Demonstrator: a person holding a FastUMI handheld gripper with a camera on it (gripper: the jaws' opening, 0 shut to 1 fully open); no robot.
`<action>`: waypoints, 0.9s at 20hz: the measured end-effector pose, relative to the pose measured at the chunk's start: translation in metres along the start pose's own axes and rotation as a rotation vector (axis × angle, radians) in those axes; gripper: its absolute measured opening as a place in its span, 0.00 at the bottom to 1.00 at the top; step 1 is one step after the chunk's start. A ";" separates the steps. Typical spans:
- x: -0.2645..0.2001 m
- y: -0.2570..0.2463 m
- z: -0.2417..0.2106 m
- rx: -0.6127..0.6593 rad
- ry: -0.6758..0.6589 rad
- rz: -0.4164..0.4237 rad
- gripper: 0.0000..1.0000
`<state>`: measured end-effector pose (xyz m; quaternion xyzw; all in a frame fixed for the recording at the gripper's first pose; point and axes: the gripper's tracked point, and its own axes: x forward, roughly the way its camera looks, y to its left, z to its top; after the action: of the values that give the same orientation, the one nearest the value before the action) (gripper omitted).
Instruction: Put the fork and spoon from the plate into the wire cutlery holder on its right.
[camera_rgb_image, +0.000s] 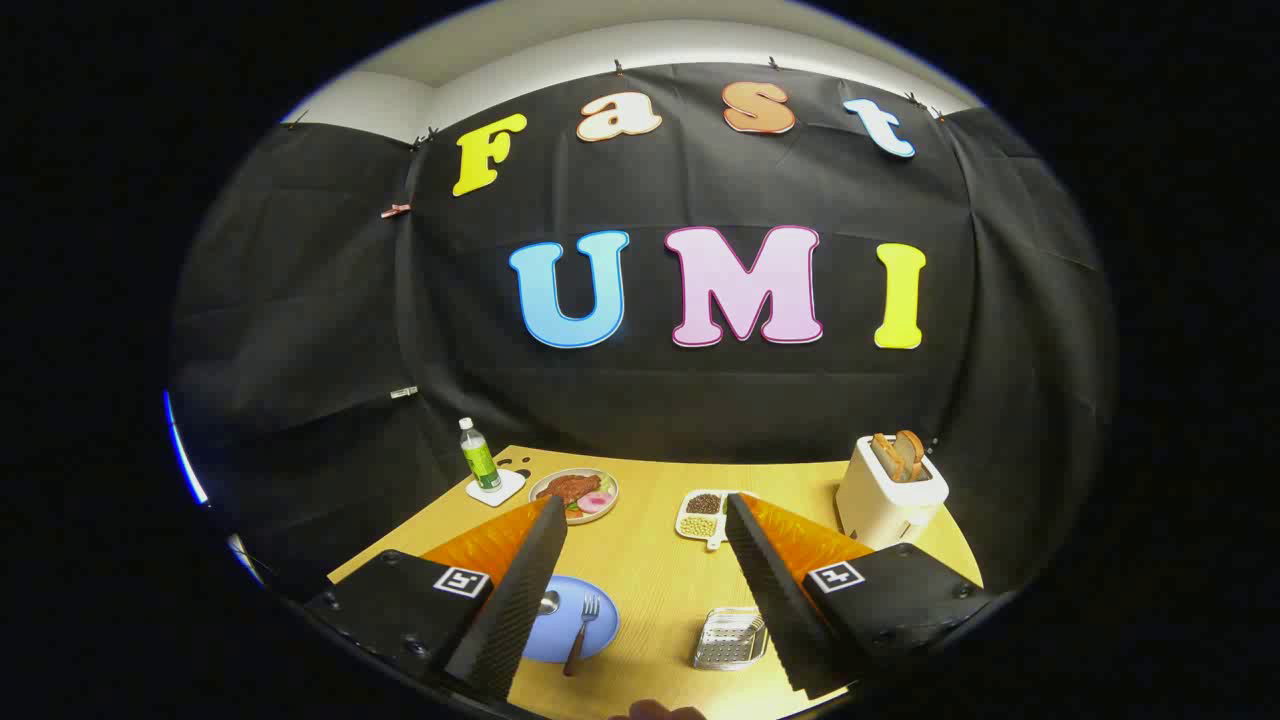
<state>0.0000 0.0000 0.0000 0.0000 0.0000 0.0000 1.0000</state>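
A blue plate (572, 625) lies on the wooden table (650, 570), partly behind my left finger. On it rest a fork (582, 632) with a dark handle and a spoon (548, 602), whose bowl peeks out beside the finger. The wire cutlery holder (728, 638) stands to the plate's right, close to my right finger. My gripper (645, 520) is open, held above the table with nothing between its fingers; plate and holder sit low between them.
Beyond the fingers are a plate of food (577, 494), a green bottle (479, 457) on a white coaster, a white divided dish of beans (703, 516) and a white toaster (890, 490) with bread slices. A bit of a hand (660, 711) shows at the near edge.
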 end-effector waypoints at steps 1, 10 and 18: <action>0.000 0.002 -0.004 0.010 0.006 0.006 0.99; -0.004 0.003 -0.015 0.022 0.023 -0.029 0.99; -0.001 0.009 -0.015 -0.003 0.007 -0.067 0.99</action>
<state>-0.0009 0.0089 -0.0150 -0.0015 0.0037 -0.0335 0.9994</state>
